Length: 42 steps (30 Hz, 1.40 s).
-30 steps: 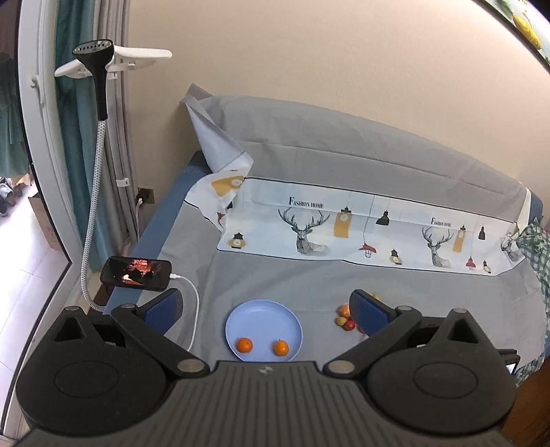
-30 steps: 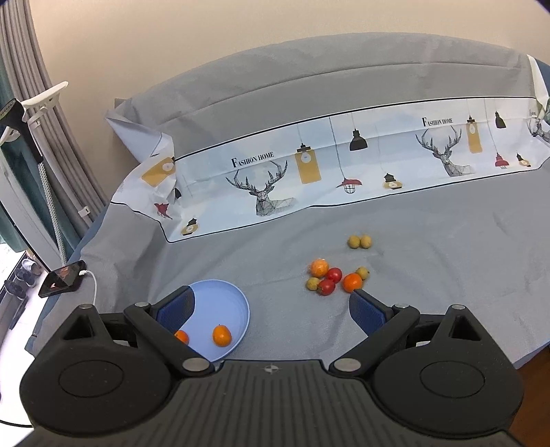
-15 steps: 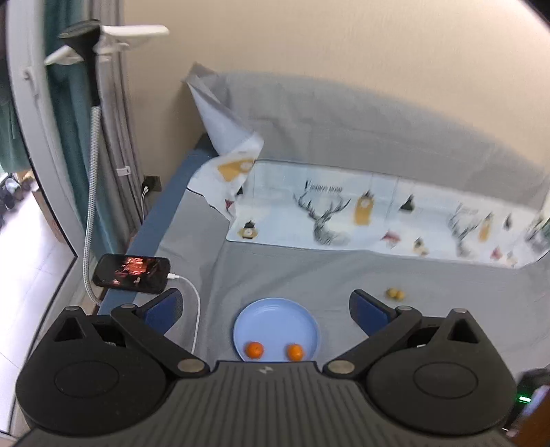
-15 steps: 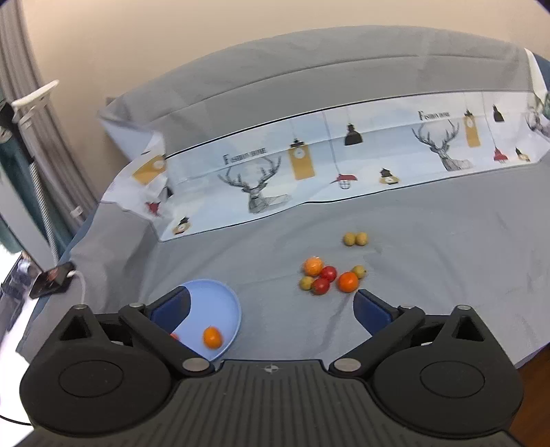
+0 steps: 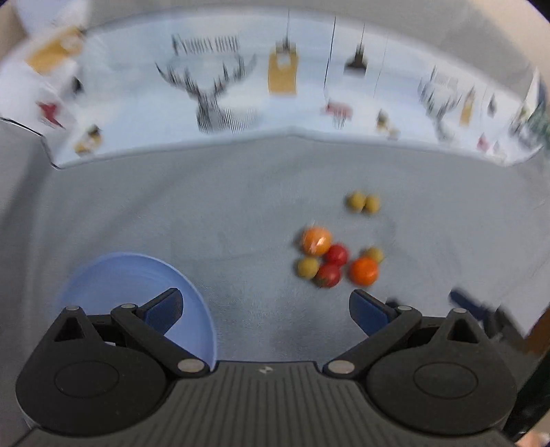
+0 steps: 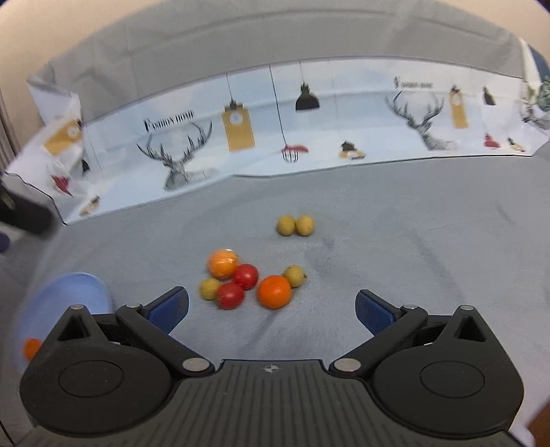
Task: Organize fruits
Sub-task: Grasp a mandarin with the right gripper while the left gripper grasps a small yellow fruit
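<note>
Both your left gripper [image 5: 264,307] and right gripper [image 6: 271,307] hang with jaws wide apart, empty. The round pale-blue plastic plate [image 5: 113,278] is half hidden behind the left one. The cluster of small orange, red and yellow-green fruits [image 6: 247,280] lies ahead on the grey bedsheet [image 6: 412,247], blurred in the left view.

A grey cloth [image 6: 395,220] covers the surface. At its far edge, a white band [image 6: 261,137] with printed deer and lamps rises toward the beige wall [image 6: 68,27].
</note>
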### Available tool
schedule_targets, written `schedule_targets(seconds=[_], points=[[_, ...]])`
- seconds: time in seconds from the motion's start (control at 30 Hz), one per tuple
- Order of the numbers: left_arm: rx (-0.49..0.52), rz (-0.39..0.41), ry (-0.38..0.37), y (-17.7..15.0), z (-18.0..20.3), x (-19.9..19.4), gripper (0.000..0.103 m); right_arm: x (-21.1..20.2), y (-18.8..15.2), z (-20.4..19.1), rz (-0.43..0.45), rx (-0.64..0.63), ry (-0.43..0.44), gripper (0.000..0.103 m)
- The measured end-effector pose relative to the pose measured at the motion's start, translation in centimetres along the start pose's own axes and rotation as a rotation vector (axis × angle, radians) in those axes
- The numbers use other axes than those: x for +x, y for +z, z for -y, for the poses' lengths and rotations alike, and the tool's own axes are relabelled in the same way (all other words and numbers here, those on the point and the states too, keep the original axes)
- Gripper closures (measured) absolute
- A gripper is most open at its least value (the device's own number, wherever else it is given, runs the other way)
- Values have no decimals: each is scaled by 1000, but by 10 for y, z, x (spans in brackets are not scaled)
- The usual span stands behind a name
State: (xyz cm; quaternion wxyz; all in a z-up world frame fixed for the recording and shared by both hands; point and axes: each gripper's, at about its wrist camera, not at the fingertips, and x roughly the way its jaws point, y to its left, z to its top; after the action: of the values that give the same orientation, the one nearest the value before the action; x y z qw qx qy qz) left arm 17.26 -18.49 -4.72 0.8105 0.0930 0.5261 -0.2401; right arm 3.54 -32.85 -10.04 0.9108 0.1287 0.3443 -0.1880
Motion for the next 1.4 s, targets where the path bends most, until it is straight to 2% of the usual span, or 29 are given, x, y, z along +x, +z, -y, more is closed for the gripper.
schedule_targets(seconds=[0.07, 0.17, 0.33, 0.5, 0.6, 0.73, 0.8, 0.83, 0.9, 0.93, 0.97, 1.0, 1.1, 1.17, 1.27, 1.4], points=[[2, -54, 11, 2, 5, 38, 0, 27, -1, 4, -6, -23, -13, 1], [1, -86, 32, 10, 9, 78, 0, 60, -4, 14, -17, -28, -3, 1], [-7, -156, 73, 21, 12, 127, 0, 89, -7, 21, -77, -1, 2, 1], [2, -188, 87, 25, 12, 152, 0, 103, -10, 17, -100, -23, -1, 1], [51, -169, 123, 24, 19, 157, 0, 107, -12, 14, -91, -47, -22, 1], [84, -147, 120, 29, 27, 157, 1, 113, -11, 12, -83, -77, -61, 4], [84, -134, 98, 33, 27, 154, 6, 114, -10, 11, -83, -82, -63, 8], [80, -128, 85, 34, 26, 152, 9, 112, -10, 11, -78, -84, -53, 14], [77, -114, 69, 37, 26, 150, 34, 109, -10, 10, -69, -95, -30, 28], [86, -100, 73, 38, 26, 149, 42, 108, -11, 8, -64, -110, -31, 43], [102, -87, 65, 39, 26, 148, 65, 107, -11, 7, -58, -127, -37, 56], [116, -75, 57, 37, 26, 145, 74, 106, -11, 6, -52, -134, -33, 65], [107, -62, 44, 37, 23, 139, 74, 103, -9, 11, -51, -101, -39, 65], [116, -23, 58, 34, 25, 131, 74, 99, -7, 17, -14, -79, -78, 66], [105, -4, 62, 29, 23, 114, 74, 93, -3, 29, 40, -22, -116, 66], [94, 43, 64, 22, 24, 81, 74, 91, -1, 40, 61, 23, -141, 66]])
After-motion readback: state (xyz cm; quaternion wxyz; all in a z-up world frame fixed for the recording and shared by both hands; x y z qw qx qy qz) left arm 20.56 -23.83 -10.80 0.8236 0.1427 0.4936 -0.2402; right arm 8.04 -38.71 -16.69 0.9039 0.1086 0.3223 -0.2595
